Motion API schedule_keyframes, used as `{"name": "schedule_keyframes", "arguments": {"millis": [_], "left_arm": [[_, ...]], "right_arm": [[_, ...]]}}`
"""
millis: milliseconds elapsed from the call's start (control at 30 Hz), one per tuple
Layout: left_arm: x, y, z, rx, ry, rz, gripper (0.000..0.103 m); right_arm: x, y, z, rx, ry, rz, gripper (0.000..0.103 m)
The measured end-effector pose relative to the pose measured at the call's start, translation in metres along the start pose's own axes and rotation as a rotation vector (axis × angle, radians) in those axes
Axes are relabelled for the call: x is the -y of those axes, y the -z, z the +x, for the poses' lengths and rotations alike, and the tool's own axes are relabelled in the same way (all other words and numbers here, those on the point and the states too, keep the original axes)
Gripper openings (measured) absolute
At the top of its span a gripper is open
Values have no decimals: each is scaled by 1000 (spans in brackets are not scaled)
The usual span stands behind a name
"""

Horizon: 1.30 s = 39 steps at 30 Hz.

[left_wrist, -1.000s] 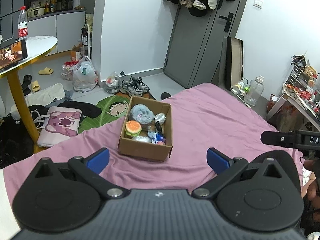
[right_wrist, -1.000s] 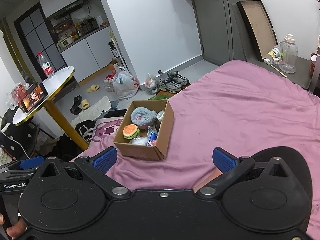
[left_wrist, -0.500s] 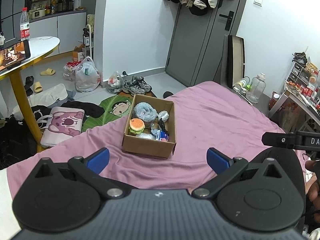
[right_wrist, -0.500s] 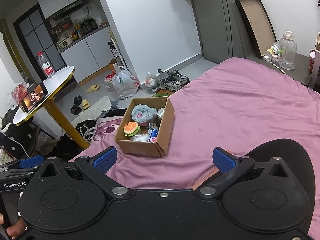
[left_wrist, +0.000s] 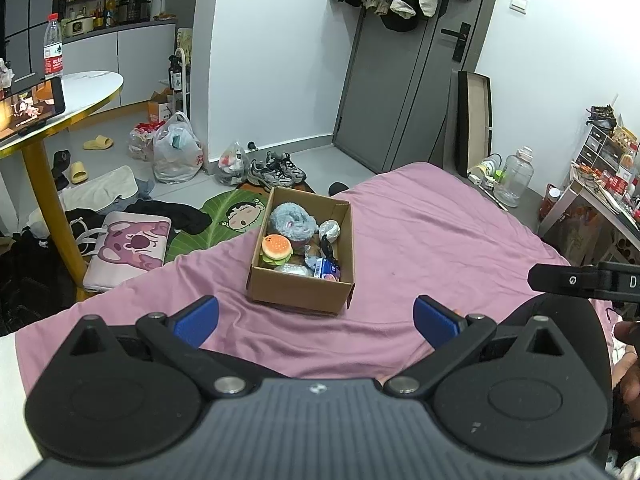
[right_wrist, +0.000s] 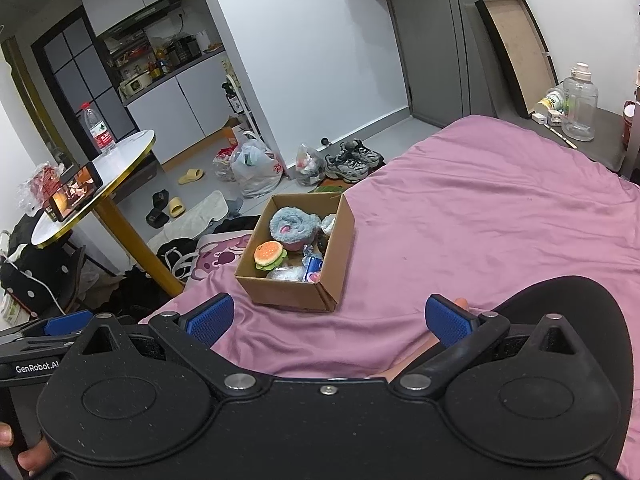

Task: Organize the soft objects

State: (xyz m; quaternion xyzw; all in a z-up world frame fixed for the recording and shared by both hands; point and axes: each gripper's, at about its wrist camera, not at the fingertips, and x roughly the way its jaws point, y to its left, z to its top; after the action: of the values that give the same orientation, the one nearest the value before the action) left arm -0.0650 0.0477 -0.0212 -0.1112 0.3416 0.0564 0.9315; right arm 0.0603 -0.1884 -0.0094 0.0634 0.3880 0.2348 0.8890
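While you are holding both grippers low over the pink bed [left_wrist: 440, 232], the soft things are sitting together in the open cardboard box [left_wrist: 296, 290] ahead of you: a fluffy blue plush [left_wrist: 292, 220], a burger toy [left_wrist: 276, 249], and some smaller wrapped pieces that are too jumbled to name. No soft item is lying loose on the bedspread within either view. The left gripper [left_wrist: 316, 320] is showing its blue fingers [left_wrist: 196, 318] spread wide with nothing between them, and the right gripper [right_wrist: 328, 318] is doing the same, its fingers [right_wrist: 448, 322] parted wide and gripping nothing.

That arrangement is fitting two stages equally: toys gathered and waiting to come out for sorting, or toys already tidied into the box. So you are best keeping both tools level and centred on the box rather than committing. If you are going in, you are wanting to approach from above the open top, keeping the fingers clear of the cardboard walls, since the box is light and likely to slide on the sheet. Plush is compressing easily, so a gentle, centred squeeze is serving better than a hard pinch at an edge.
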Motion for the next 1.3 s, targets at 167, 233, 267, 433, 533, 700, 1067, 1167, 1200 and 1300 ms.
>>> {"name": "schedule_keyframes", "arguments": {"millis": [167, 233, 267, 433, 533, 700, 1067, 1167, 1200, 1300], "left_arm": [[0, 0, 0, 0, -3, 1, 103], [-2, 1, -1, 2, -5, 1, 103], [-2, 1, -2, 3, -5, 2, 103], [-2, 1, -2, 3, -6, 1, 103], [-2, 1, -2, 2, -6, 2, 103], [-2, 1, -2, 3, -6, 1, 103], [-1, 2, -2, 3, -8, 3, 103], [-5, 1, -5, 4, -13, 7, 103], [-5, 1, -5, 4, -13, 6, 103], [-5, 1, -5, 4, -13, 6, 103]], "right_arm": [[0, 0, 0, 0, 1, -1, 103], [-1, 0, 0, -1, 2, 0, 103], [0, 0, 0, -1, 2, -1, 103], [0, 0, 0, -1, 1, -1, 103], [0, 0, 0, -1, 1, -2, 103], [0, 0, 0, -1, 1, -1, 103], [0, 1, -1, -2, 2, -1, 103], [-1, 1, -1, -2, 1, -2, 103], [-1, 1, -1, -2, 1, -2, 103], [-1, 1, -1, -2, 2, -2, 103]]}}
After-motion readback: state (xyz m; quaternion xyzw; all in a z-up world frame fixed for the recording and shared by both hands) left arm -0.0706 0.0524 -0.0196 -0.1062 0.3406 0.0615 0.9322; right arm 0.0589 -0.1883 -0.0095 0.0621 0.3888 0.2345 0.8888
